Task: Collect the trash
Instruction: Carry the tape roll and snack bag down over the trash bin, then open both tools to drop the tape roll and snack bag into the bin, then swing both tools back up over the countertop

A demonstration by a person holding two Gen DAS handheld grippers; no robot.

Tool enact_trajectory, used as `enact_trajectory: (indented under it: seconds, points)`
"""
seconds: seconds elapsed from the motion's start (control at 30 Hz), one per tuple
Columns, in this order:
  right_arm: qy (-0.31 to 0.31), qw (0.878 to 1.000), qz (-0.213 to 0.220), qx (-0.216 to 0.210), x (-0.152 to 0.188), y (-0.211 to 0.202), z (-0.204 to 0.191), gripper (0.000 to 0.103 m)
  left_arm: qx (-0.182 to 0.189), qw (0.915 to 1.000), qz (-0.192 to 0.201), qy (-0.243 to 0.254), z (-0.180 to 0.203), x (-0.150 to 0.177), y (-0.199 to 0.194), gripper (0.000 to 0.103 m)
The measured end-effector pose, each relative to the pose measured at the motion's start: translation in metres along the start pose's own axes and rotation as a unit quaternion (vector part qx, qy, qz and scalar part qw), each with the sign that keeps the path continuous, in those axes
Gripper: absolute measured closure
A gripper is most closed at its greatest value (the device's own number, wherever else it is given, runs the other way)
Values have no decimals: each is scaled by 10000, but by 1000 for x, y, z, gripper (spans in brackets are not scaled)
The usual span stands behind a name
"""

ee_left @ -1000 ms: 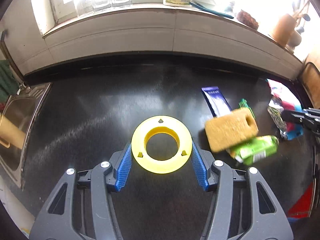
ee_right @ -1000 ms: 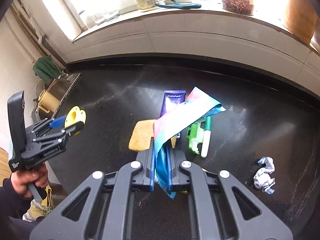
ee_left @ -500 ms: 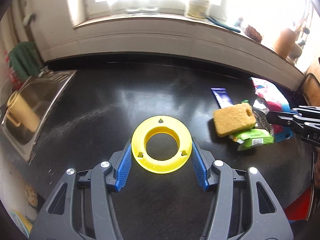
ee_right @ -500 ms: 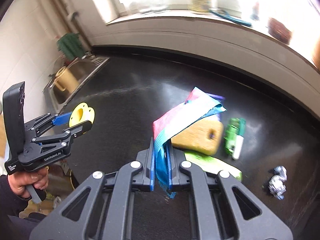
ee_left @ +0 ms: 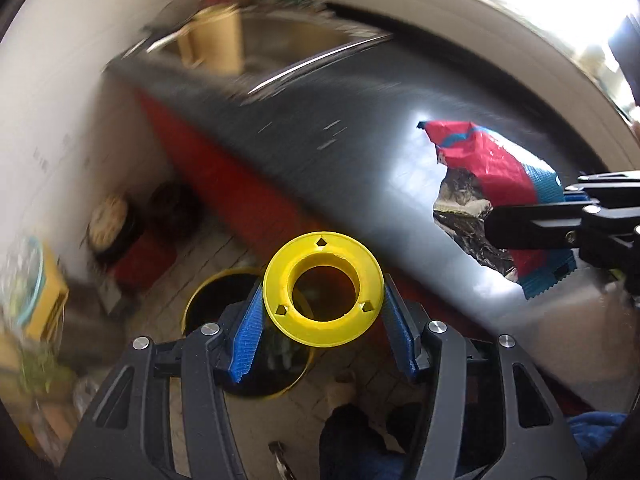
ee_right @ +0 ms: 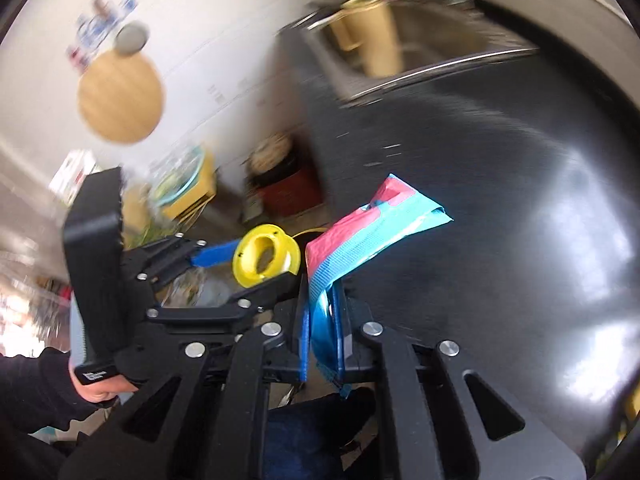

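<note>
- Yellow plastic spool (ee_left: 322,289) sits clamped btwn the left gripper's (ee_left: 322,322) 2 blue-padded fingers (ee_left: 249,334), pads pressing its rim on both sides; hole faces the cam.
- Below/behind the spool, on the floor: round bin w/ yellow rim (ee_left: 208,292) and dark inside, partly hidden by spool + gripper. Spool hangs above it, not touching.
- Right gripper (ee_right: 323,332) has its jaws pinched together on a crumpled snack wrapper (ee_right: 372,228) – pink/red + light blue outside, silver foil inside per left-wrist view (ee_left: 486,184). Wrapper sticks up and fwd past the fingertips; a short blue tail hangs out below the pads.
- Wrapper is held in the air over the edge of the black countertop (ee_right: 500,184), not resting on it.
- 2 grippers are close: in right-wrist view the left gripper + spool (ee_right: 266,256) sit just left of the wrapper; whether they touch – can't tell.
- Person's hand (ee_right: 98,388) in a dark sleeve grips the left gripper's handle, lower left of right-wrist view.
- Countertop is glossy w/ bright reflections; steel sink (ee_right: 432,52) at its far end, w/ a tan mug (ee_right: 372,40) in it. All blurred.
- Red cabinet front (ee_left: 224,172) runs under the counter edge.
- Floor clutter, blurred: red-and-black pot-like thing (ee_right: 280,184), yellow box w/ a glass bowl on top (ee_right: 184,180).
- Round wooden board (ee_right: 120,98) on the white wall.
- Dark shoes (ee_left: 360,432) on the tiled floor at bottom of left-wrist view.
</note>
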State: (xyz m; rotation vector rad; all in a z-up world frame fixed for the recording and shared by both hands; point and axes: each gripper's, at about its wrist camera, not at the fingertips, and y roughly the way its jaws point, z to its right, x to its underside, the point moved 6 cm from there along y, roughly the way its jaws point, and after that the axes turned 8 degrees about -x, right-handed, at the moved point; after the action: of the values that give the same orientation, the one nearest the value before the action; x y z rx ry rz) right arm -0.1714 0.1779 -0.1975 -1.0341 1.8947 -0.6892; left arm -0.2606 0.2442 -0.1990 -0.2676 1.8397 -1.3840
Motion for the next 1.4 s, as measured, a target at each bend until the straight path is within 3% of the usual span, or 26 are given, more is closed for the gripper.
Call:
enact_trajectory:
  seconds: [0.17, 0.33, 0.53, 0.73, 0.87, 0.97, 1.0, 1.03, 1.17, 1.23, 1.4]
  points:
    - [-475, 9955, -752, -338, -8, 88, -47, 93, -179, 9957, -322, -850, -69, 43, 38, 49]
    - [-721, 9879, -1354, -207, -13, 164, -62, 93, -149, 9879, -581, -1433, -111, 74, 88, 49]
    - [-650, 9820, -1772, 75, -14, 226, -51, 93, -30, 9837, -823, -1596, -127, 95, 124, 49]
    - [-520, 9766, -2049, 395, -8, 255, -34, 93, 46, 9835, -941, -1546, -126, 103, 147, 48]
    - [-546, 9703, -2305, 497, -5, 273, -27, 92, 33, 9833, -953, -1549, -126, 107, 155, 25]
    - [-522, 9675, -2438, 414, -3, 279, -24, 73, 24, 9834, -941, -1552, -126, 110, 156, 20]
    - [-519, 9670, -2465, 377, -3, 281, -24, 55, 35, 9828, -956, -1578, -127, 112, 156, 20]
    - [-524, 9670, -2469, 358, -3, 281, -24, 48, 37, 9822, -979, -1601, -127, 114, 156, 19]
    - [-606, 9666, -2478, 269, -4, 281, -29, 47, 16, 9807, -982, -1692, -129, 118, 148, 16]
    - [-619, 9668, -2468, 222, -3, 277, -34, 33, -56, 9818, -946, -1646, -129, 117, 139, 12]
    - [-665, 9716, -2263, 187, -10, 246, -50, 33, -250, 9852, -801, -1497, -127, 103, 102, 10]
